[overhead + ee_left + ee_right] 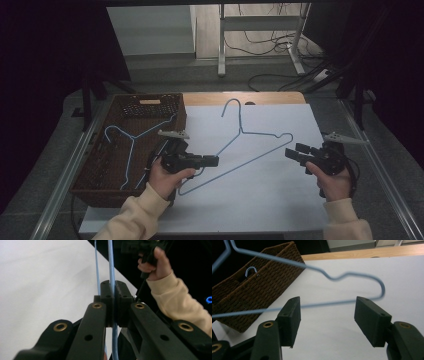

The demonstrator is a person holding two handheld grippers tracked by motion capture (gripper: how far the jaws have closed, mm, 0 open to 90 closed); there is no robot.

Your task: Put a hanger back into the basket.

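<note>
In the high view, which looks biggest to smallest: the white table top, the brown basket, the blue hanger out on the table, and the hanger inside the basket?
1. White table top, clearly the largest.
2. Brown basket.
3. Blue hanger on the table, held by the left gripper; it spans almost as much as the basket, so that order is close.
4. Hanger in the basket, smallest, though partly hidden.

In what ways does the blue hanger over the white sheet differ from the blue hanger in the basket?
The hanger over the white sheet is gripped by the left tongs at its bottom wire; the hanger in the basket is not gripped. The first lies out over the sheet with its hook pointing away from the person; the second rests inside the wicker basket. Both are thin blue wire.
</note>
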